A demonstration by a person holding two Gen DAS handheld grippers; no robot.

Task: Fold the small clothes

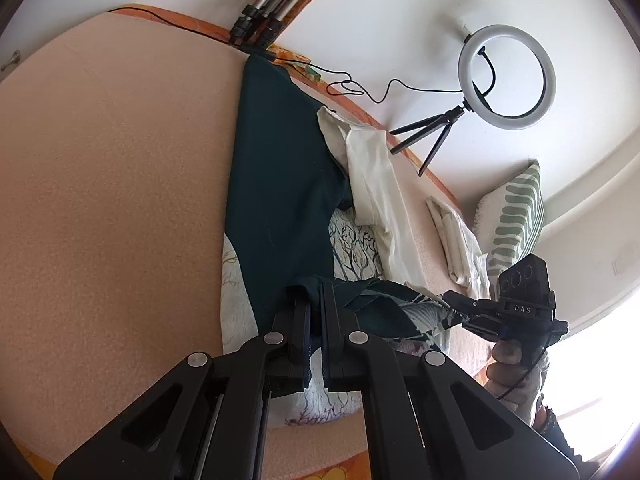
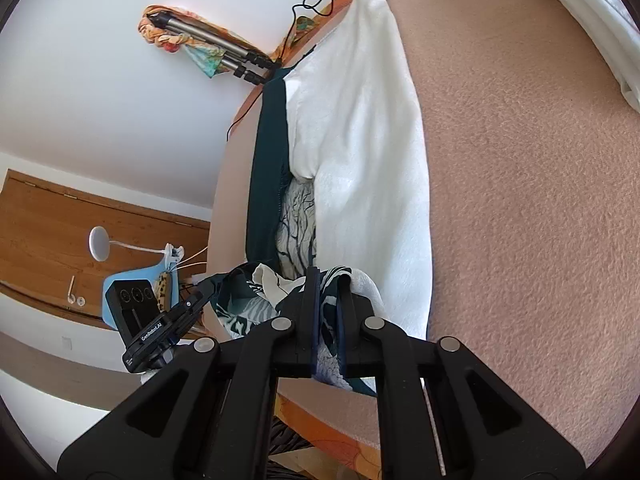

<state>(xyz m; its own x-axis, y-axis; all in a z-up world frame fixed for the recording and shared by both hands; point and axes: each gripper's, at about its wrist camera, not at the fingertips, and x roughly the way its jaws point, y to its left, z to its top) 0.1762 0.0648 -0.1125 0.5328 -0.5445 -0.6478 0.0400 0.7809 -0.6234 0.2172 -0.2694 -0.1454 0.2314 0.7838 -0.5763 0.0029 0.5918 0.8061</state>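
Observation:
A dark teal garment (image 1: 280, 184) lies stretched along the pink bed cover (image 1: 112, 200). Its near hem shows a white leaf print. My left gripper (image 1: 310, 292) is shut on that hem. My right gripper (image 1: 450, 299) pinches the same hem further right, so the edge hangs lifted between the two. In the right wrist view my right gripper (image 2: 328, 278) is shut on the printed teal cloth (image 2: 240, 300), and my left gripper (image 2: 206, 282) grips its other end. A cream garment (image 2: 360, 140) lies beside the teal garment (image 2: 266, 168). A white branch-print cloth (image 1: 356, 248) shows between them.
A ring light on a small tripod (image 1: 506, 76) stands at the bed's far edge, with a black cable (image 1: 360, 88) trailing from it. A folded white stack (image 1: 456, 240) and a striped green pillow (image 1: 516, 220) lie to the right. Tripod legs (image 2: 216, 52) lean against the wall.

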